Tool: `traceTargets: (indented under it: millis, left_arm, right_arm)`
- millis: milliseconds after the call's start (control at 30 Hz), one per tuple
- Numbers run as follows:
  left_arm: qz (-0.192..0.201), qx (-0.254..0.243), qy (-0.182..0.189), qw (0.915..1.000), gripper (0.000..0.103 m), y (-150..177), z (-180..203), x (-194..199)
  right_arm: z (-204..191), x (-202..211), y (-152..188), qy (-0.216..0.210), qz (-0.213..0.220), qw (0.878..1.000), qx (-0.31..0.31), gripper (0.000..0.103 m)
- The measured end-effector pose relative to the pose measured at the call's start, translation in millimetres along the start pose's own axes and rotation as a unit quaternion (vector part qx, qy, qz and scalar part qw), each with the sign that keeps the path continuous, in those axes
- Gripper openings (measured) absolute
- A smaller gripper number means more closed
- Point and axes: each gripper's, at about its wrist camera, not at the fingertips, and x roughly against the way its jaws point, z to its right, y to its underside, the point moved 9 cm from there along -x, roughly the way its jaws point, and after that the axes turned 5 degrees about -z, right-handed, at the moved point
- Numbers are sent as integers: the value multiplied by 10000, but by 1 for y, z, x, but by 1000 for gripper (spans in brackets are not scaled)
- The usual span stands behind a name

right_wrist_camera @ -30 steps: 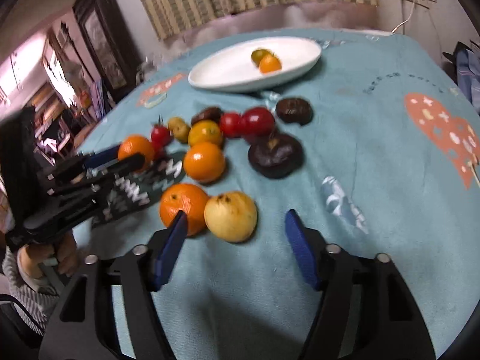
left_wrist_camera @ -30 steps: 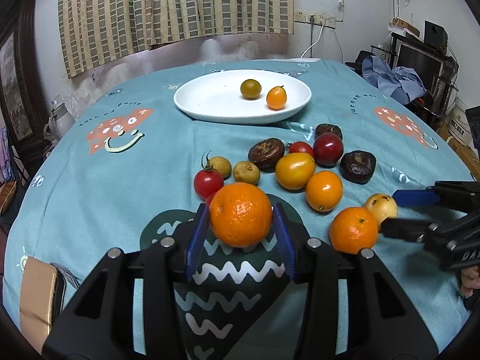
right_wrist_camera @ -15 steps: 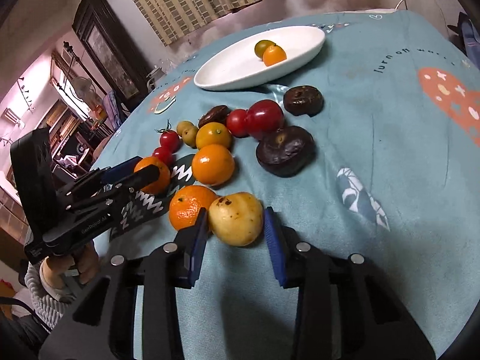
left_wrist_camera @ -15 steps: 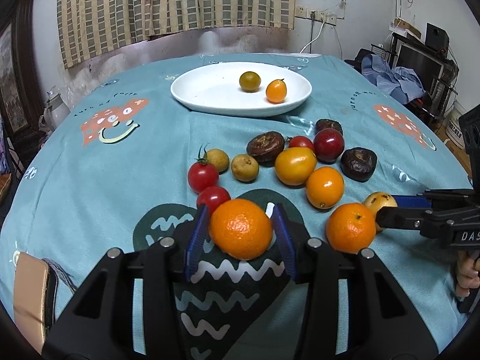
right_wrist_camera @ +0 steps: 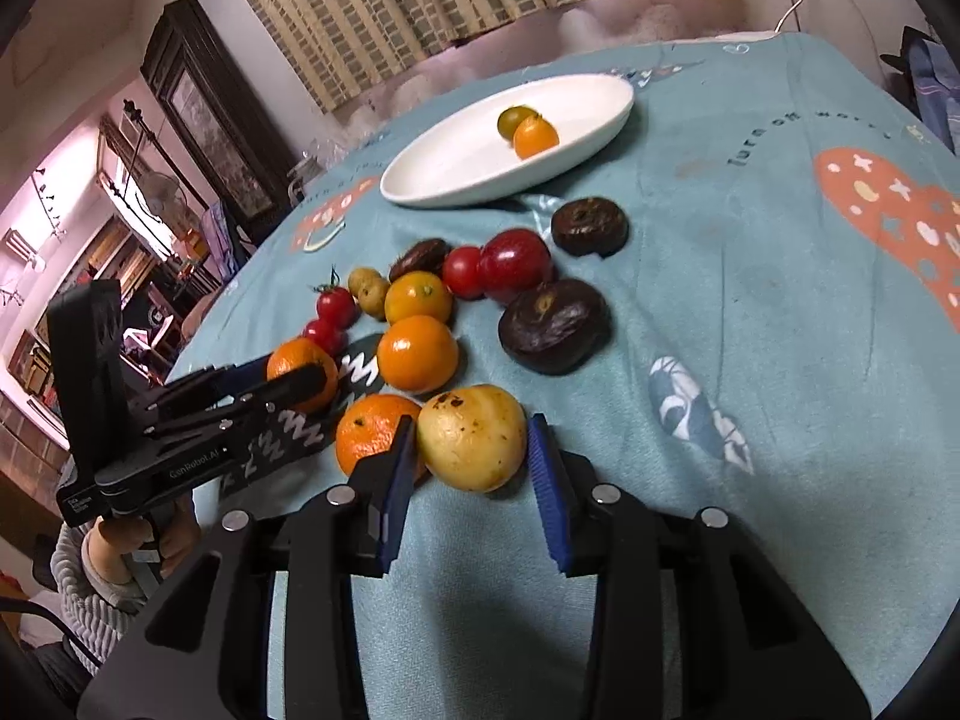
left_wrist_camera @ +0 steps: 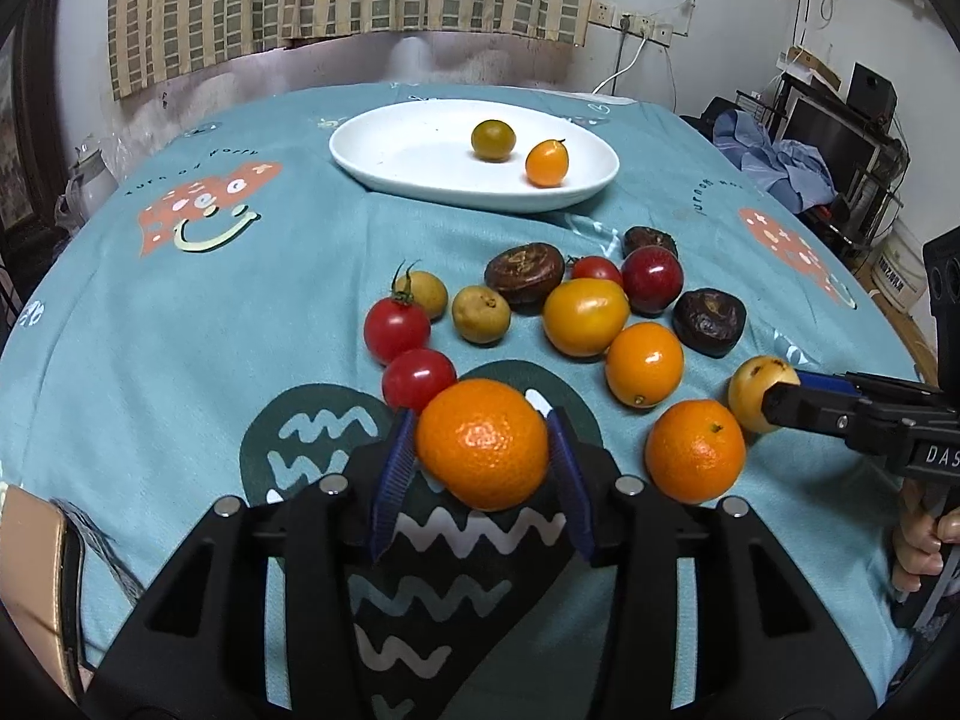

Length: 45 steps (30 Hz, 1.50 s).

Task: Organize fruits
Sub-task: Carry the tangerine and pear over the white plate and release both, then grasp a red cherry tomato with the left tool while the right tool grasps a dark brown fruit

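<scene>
- Near the white plate (left_wrist_camera: 390, 165), which already has two small fruits in it, the main heap of loose fruit waits on the blue tablecloth (left_wrist_camera: 210, 330).
- On the side of that heap away from the plate, the left gripper (left_wrist_camera: 480, 468) clamps an orange (left_wrist_camera: 483, 441), as a second ago.
- Beside it, the right gripper (right_wrist_camera: 474, 468) has just closed its jaws on the yellow fruit (right_wrist_camera: 471, 435); both look ready to carry to the plate.

Tablecloth (left_wrist_camera: 252, 324) matt printed cloth; plate (left_wrist_camera: 384, 156) glossy white ceramic; mandarin (left_wrist_camera: 483, 443) dimpled, shiny.
</scene>
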Motion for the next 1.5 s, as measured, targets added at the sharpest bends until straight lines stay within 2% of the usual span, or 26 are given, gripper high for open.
traceTargets:
  millis: [67,100,200,267,333,500,600,633,667,733,900,1033,1200,1400,1500]
  left_arm:
    - [-25,74,277,9996,45,-8,1,5]
    - [-13,26,281,9996,45,-18,0,7]
    - [215,-75,-114,9997,45,-66,-10,11]
    - [340,60,-237,9991,45,-100,-19,4]
    - [318,159,-279,9990,45,-121,-24,-10]
    - [44,406,-175,9990,46,-150,-31,-63]
    - [115,503,-175,9985,55,-156,-40,-73]
    - [176,523,-192,9983,56,-157,-43,-71]
    - [230,535,-183,9981,61,-157,-45,-68]
    - [325,579,-164,9977,66,-156,-49,-59]
    - [417,586,-209,9972,66,-133,-53,-28]
    - [346,404,-387,9978,67,-83,-53,-6]
    - [163,243,-433,9986,67,-30,-43,0]
    - [106,-175,-521,9984,67,-18,-27,-6]
    - [-38,-189,-431,9989,58,-16,-27,-13]
  right_arm:
    - [-3,7,-11,-71,86,9999,-12,38]
    - [-4,11,-23,-78,109,9999,21,38]
    - [-8,16,-74,144,294,9993,157,38]
    - [-10,3,-109,301,349,9988,192,38]
    - [-8,-20,-135,442,351,9983,160,38]
    - [-12,-83,-167,585,139,9978,274,39]
    - [-8,-103,-174,963,31,9943,465,40]
    - [-6,-104,-174,1053,56,9932,486,46]
    - [-6,-101,-173,1025,136,9935,474,58]
    - [-4,-89,-172,936,331,9945,344,61]
    - [-12,-53,-153,703,496,9957,356,61]
    - [-14,-21,-107,694,509,9947,555,62]
    - [13,1,-56,719,632,9951,248,62]
    - [26,0,-47,714,547,9959,48,62]
    - [24,-1,-46,732,533,9958,120,62]
